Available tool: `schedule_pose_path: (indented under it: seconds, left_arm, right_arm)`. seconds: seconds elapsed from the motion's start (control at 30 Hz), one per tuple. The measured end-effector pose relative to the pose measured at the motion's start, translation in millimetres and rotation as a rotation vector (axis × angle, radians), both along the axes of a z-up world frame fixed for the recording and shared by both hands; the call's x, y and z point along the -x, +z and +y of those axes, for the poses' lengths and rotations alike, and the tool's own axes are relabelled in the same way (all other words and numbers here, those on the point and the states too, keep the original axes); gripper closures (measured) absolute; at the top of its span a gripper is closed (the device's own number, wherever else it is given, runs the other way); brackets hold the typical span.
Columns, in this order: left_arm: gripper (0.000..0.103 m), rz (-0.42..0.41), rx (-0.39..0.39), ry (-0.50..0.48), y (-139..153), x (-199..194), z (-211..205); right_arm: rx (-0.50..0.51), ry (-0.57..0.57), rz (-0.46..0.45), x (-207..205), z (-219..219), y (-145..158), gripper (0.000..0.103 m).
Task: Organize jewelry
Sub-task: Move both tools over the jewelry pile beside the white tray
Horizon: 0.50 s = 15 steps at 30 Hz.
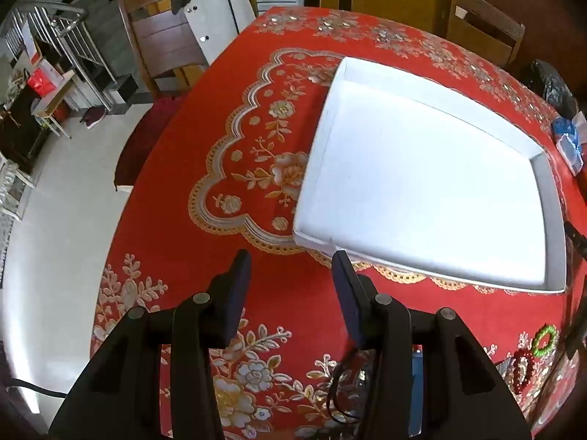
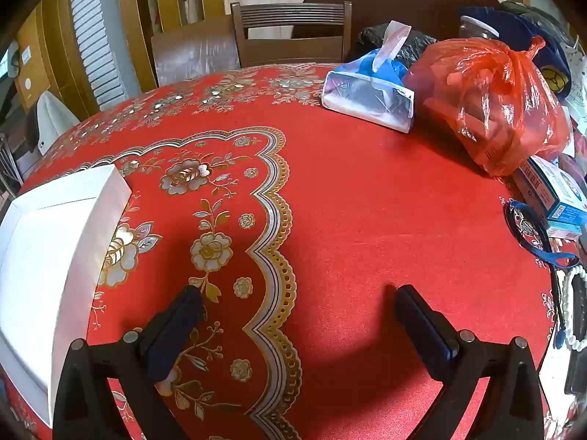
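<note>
Beaded bracelets [image 1: 532, 357] lie near the white tray [image 1: 319, 154], beside its near corner.
Likely light, slippery; hook a loop. Left gripper [image 1: 291, 258] and right gripper [image 2: 299, 293]: jaws apart, empty.

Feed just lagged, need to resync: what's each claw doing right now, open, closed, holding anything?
Left claw: open, holding nothing, above the red tablecloth near the white tray.
Right claw: open wide, holding nothing.

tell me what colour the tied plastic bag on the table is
Translucent orange-red plastic bag, knotted on top; it shows best in the right wrist view.
</note>
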<state>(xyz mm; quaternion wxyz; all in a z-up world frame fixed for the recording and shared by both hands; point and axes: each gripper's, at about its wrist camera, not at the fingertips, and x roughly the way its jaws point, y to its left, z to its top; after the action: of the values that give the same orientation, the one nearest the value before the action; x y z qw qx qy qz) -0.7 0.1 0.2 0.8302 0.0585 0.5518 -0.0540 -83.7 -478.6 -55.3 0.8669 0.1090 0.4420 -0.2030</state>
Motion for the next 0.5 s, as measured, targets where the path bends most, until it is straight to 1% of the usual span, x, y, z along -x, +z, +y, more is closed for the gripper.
schedule_pose_path:
  seconds: [0.03,0.07,0.13,0.23,0.3,0.37,0.43,0.5]
  left_arm:
    - [0.058,0.0,0.006,0.0,1.0,0.8,-0.1]
    - [0.058,-0.013,-0.015,0.0,1.8,4.3,-3.7]
    - [0.058,-0.014,-0.024,0.0,3.9,7.8,-7.2]
    - [0.058,-0.02,-0.019,-0.013,1.7,12.2,-3.3]
    - [0.058,-0.03,-0.017,-0.007,5.5,21.1,-1.1]
    - [0.058,-0.032,-0.004,0.003,8.6,26.7,0.8]
    - [0.058,-0.035,0.007,0.008,11.8,33.2,1.1]
    - [0.058,-0.046,0.008,0.008,15.2,41.2,-0.3]
  right_arm:
    - [0.0,0.0,0.0,0.0,0.0,0.0,0.0]
    - [0.0,0.0,0.0,0.0,0.0,0.1,0.0]
    - [0.0,0.0,0.0,0.0,0.0,-0.1,0.0]
    - [0.001,0.001,0.001,-0.1,0.1,0.0,0.0]
    - [-0.015,0.007,0.038,-1.2,0.3,1.6,0.0]
    - [-0.028,-0.013,0.076,6.1,2.7,3.9,0.0]
    - [-0.011,-0.004,0.073,20.9,13.1,13.4,0.0]
    - [0.018,0.009,0.082,37.2,30.8,30.2,0.0]
